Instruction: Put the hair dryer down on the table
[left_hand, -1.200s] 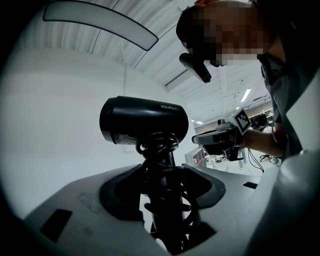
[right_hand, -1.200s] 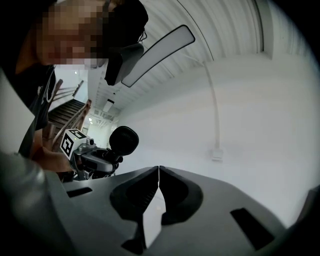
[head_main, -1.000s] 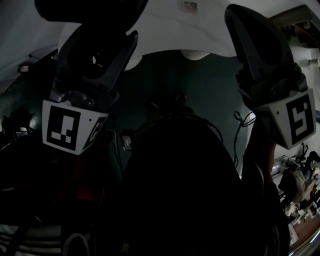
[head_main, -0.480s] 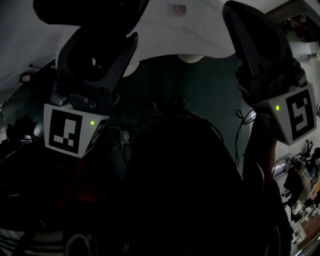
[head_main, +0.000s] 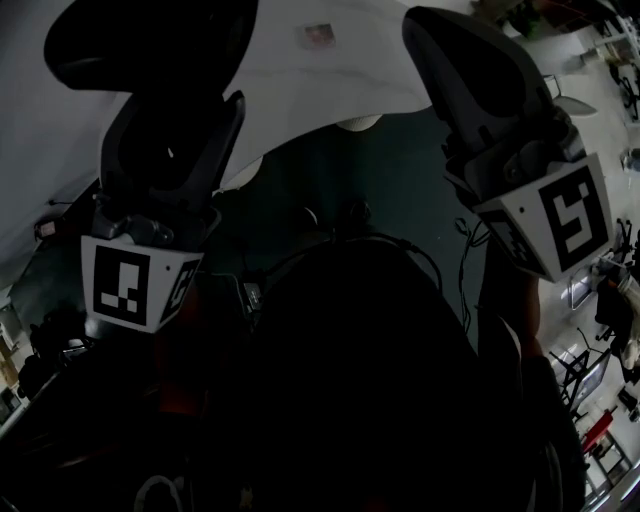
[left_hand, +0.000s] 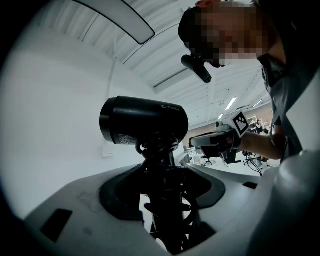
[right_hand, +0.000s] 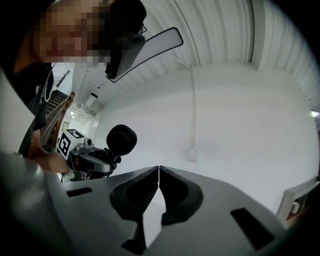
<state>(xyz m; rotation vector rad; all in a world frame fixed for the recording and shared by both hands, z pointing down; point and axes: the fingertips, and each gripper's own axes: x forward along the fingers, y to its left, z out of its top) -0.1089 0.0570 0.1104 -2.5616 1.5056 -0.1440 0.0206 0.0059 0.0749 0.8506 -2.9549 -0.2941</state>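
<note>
A black hair dryer (left_hand: 142, 120) stands upright between the jaws of my left gripper (left_hand: 167, 175), which is shut on its handle, where a coiled black cord is wrapped. In the dim head view the hair dryer (head_main: 150, 40) is held high at the upper left above the left gripper (head_main: 170, 130). My right gripper (right_hand: 159, 170) is shut with nothing in it, its fingers meeting along a thin line. It is raised at the head view's upper right (head_main: 450, 60). The right gripper view shows the hair dryer (right_hand: 121, 140) from the side. No table is in view.
Both grippers point up toward a white wall and ribbed ceiling. A wall socket (right_hand: 190, 152) with a conduit sits on the wall, and a long ceiling lamp (left_hand: 120, 17) hangs overhead. Office desks and chairs (left_hand: 235, 165) lie far behind. The person's dark body fills the lower head view.
In the head view both grippers have drifted left and tilted, and the background has swung. The left gripper still holds the hair dryer; the right stays shut.
</note>
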